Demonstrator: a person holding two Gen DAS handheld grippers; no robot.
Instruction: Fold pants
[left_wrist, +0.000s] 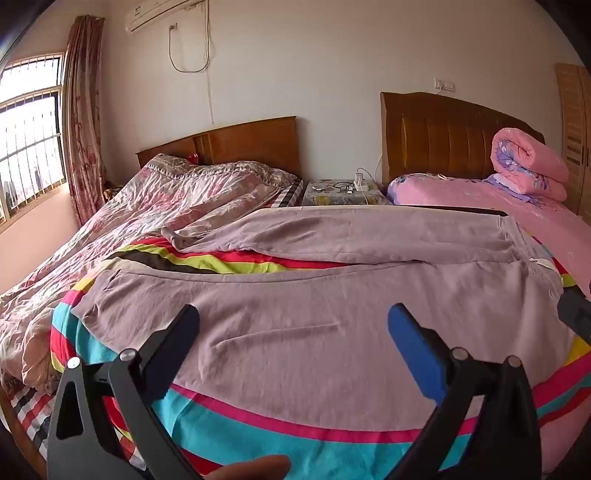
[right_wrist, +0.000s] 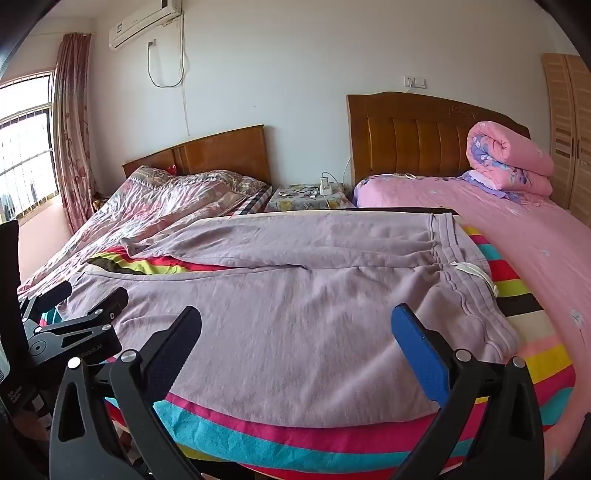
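1. The pants (left_wrist: 295, 325), pale lilac, lie spread flat on a striped cloth (left_wrist: 258, 424). The waistband (right_wrist: 465, 266) is at the right, and the 2 legs run left with a narrow gap between them.
2. The left gripper (left_wrist: 295, 332) hovers just above the near leg of the pants, toward the cuff end. Its jaws stand wide apart and hold nothing.
3. The right gripper (right_wrist: 295, 332) hovers over the near side of the pants, toward the waistband. Its jaws are also wide apart and empty.
4. This looks like the very start: no fold is made yet. The next move likely calls for pinching the near edge of the pants at both ends and carrying it over onto the far leg.
5. Beyond the pants are a rumpled bed (left_wrist: 166, 199) at left, a nightstand (left_wrist: 343, 195) behind, and a pink bed (right_wrist: 480, 221) at right.
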